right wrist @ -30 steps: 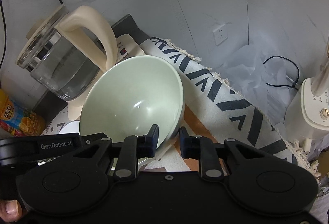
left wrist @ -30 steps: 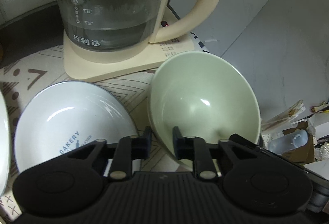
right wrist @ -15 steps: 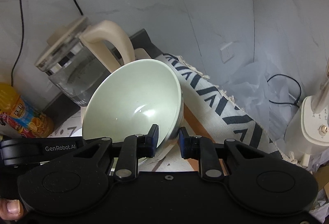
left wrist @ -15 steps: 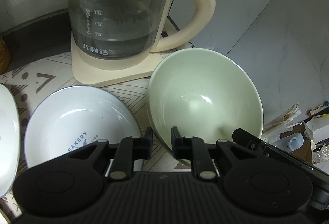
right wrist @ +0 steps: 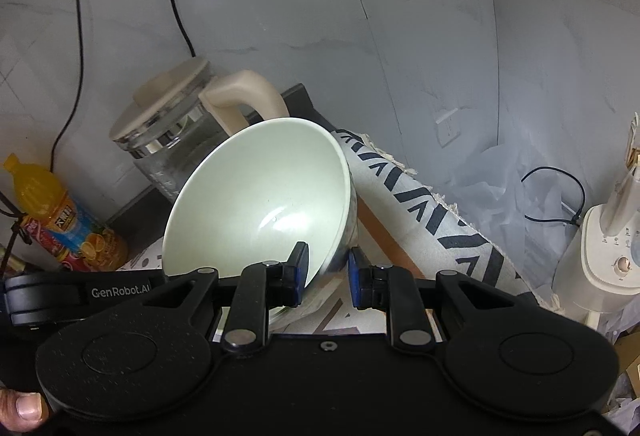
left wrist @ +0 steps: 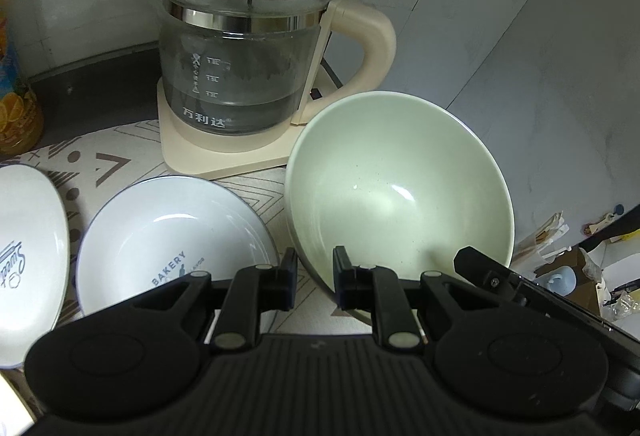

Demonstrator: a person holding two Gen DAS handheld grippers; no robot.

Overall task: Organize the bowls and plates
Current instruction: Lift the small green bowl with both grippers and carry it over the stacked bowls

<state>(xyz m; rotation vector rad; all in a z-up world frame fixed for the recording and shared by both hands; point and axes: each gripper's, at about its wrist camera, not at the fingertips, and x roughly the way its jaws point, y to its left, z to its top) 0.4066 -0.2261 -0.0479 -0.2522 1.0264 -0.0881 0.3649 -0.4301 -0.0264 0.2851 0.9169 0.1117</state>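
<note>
- Left tool (left wrist: 315, 278): fingers astride the near-left rim of the green bowl (left wrist: 400, 191), one inside, one outside. Narrow gap between them; can't tell if they actually pinch the rim.
- Right tool (right wrist: 328, 278): same story on the bowl's (right wrist: 260, 203) right rim, left finger inside, right finger outside. Clamp not confirmed either.
- Green bowl is tilted, opening facing the cameras, held above the patterned mat (left wrist: 120, 151) on the surface.
- White "BAKERY" bowl (left wrist: 172, 244) sits on the mat just left of the green bowl.
- Another white dish (left wrist: 28, 256) at far left edge, partly cut off.
- Glass kettle (left wrist: 244, 67) on its cream base, behind both bowls, near the wall.
- Orange drink bottle (right wrist: 60, 220) stands left of the kettle.
</note>
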